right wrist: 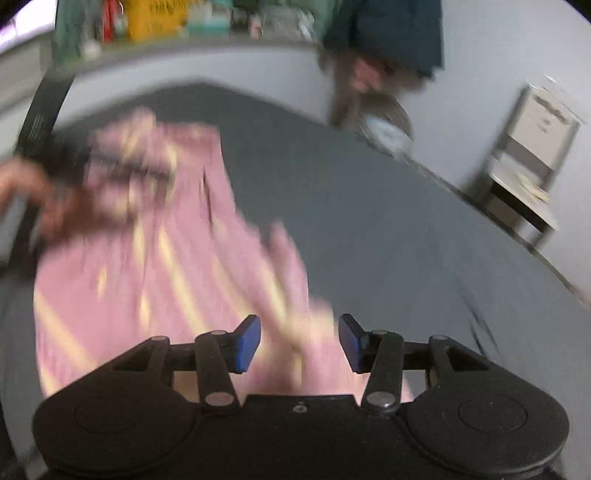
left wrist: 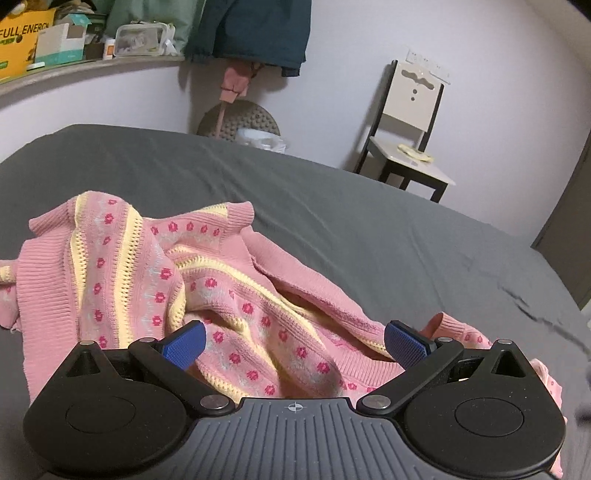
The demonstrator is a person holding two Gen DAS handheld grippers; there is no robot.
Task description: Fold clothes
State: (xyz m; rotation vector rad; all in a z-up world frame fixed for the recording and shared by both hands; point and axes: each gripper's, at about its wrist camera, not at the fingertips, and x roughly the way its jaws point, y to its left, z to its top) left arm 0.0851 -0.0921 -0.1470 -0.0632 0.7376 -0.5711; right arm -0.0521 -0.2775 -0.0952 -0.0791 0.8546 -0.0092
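Left wrist view: sharp. A pink knit sweater (left wrist: 207, 295) with yellow stripes and red flower dots is seen crumpled on the grey bed (left wrist: 351, 229), filling the frame from 9 to 5 o'clock. The left tool (left wrist: 294, 343) is held spread wide just over the sweater, with nothing pinched between its blue pads (left wrist: 186, 341). A chair (left wrist: 410, 136) is seen at 1 o'clock against the wall, a cluttered shelf (left wrist: 88, 68) at 11 o'clock, and a dark teal jacket (left wrist: 255, 29) is hung at 12 o'clock.

Right wrist view: heavily motion-blurred. The sweater (right wrist: 155, 266) is seen spread from 10 to 6 o'clock on the bed (right wrist: 369, 229). The right tool (right wrist: 300, 341) is held spread, pads apart over the sweater's near edge, nothing gripped. Only here is the left hand (right wrist: 26, 188) shown, at 9 o'clock, with the dark body of the left tool (right wrist: 96, 173) above the sweater's far part. The chair (right wrist: 532, 155) is seen at 2 o'clock.
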